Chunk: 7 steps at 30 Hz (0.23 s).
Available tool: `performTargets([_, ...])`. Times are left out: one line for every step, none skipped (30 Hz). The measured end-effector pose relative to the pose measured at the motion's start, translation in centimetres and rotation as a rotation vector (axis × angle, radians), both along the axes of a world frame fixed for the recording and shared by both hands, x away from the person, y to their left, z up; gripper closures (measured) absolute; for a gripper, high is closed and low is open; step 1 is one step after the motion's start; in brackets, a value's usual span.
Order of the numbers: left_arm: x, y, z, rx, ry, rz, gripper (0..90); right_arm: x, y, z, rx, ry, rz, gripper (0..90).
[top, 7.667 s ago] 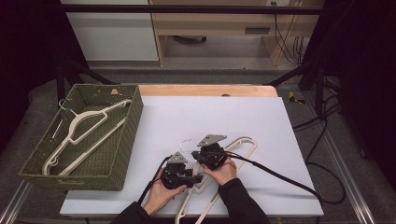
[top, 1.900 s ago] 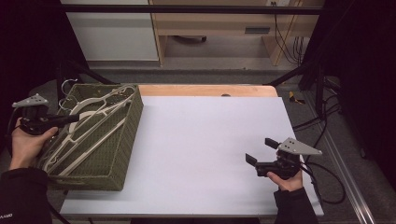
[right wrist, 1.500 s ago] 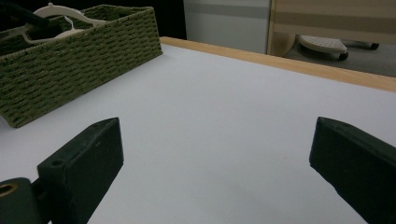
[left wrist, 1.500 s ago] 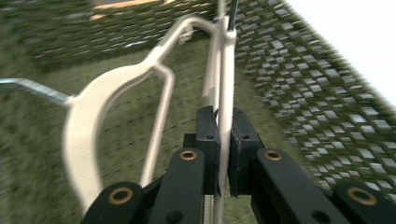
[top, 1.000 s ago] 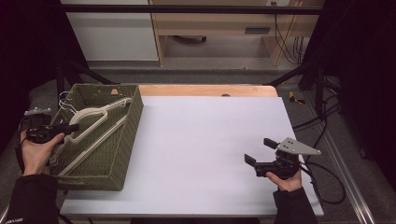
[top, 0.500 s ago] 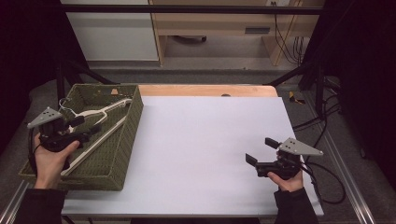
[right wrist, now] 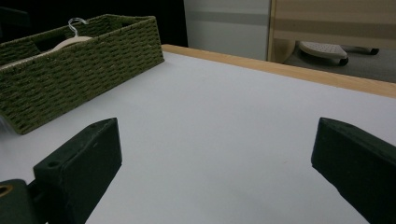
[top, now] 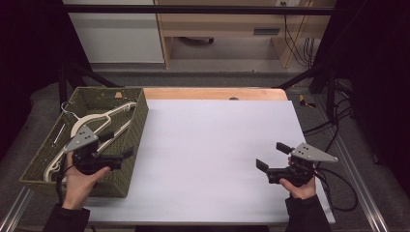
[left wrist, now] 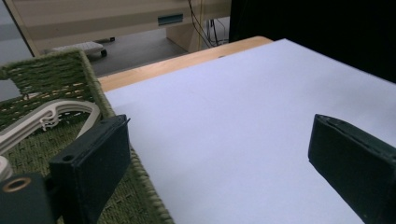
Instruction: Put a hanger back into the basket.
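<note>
We saw the person's left hand (top: 80, 181) come in from the bottom left of the high view, forearm angled up toward the near right corner of the woven basket (top: 38, 159). It gripped the left gripper (top: 117, 145), which hung over the basket's right side with its grey plate uppermost and its jaws pointing right and slightly away, toward the table (top: 217, 145). In the left gripper view the two black jaws stood wide apart with nothing between them: one jaw over the basket's green rim (left wrist: 140, 186), the other over the white table surface (left wrist: 243, 130).

The right hand (top: 299, 186) sat near the table's front right corner, wrist low, with the right gripper (top: 271, 157) just above the surface and aimed left and away across the table. Its jaws were also spread and empty; in the right gripper view they framed bare white tabletop (right wrist: 224, 121), with the basket (right wrist: 70, 74) well off at the far left.

The pale hangers (top: 92, 128) lay inside the basket, stacked closely on one another. Their long axis ran diagonally from the basket's near left toward its far right corner, and a metal hook (top: 65, 107) curled at the far left. In the left gripper view a curved hanger end (left wrist: 51, 116) lay just beyond the left jaw, not touching it. In the right gripper view a hook (right wrist: 77, 23) rose above the basket's rim.
</note>
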<state>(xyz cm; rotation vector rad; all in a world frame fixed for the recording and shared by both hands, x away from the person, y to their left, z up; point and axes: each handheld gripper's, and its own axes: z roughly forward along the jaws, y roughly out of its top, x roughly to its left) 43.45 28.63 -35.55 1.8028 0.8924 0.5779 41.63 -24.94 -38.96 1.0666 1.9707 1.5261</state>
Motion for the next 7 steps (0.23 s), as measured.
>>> performTargets([-0.1, -0.3, -0.2, 0.007, -0.002, -0.002, 5.8, 0.0, 0.0, 0.0, -0.002, 0.0, -0.001, 2.3])
performTargets([-0.1, -0.3, -0.2, 0.007, -0.002, -0.002, 5.8, 0.0, 0.0, 0.0, -0.005, -0.002, 0.0, 2.2])
performTargets([-0.2, -0.8, -0.6, 0.014, -0.002, -0.004, 5.6, 0.0, 0.0, 0.0, -0.005, -0.003, 0.002, 2.2])
performTargets([-0.2, -0.8, -0.6, 0.014, -0.002, -0.004, 5.3, 0.0, 0.0, 0.0, -0.005, -0.003, 0.002, 2.2])
performTargets([-0.3, -1.2, -0.9, 0.015, -0.004, -0.015, 5.3, 0.0, -0.1, 0.0, -0.006, -0.007, 0.006, 2.1])
performTargets([-0.3, -1.2, -0.9, 0.015, -0.004, -0.015, 5.3, 0.0, -0.1, 0.0, -0.006, -0.007, 0.006, 2.1])
performTargets([-0.3, -1.4, -1.1, 0.017, -0.004, -0.013, 5.3, -0.1, -0.1, 0.0, -0.003, -0.004, 0.003, 2.0])
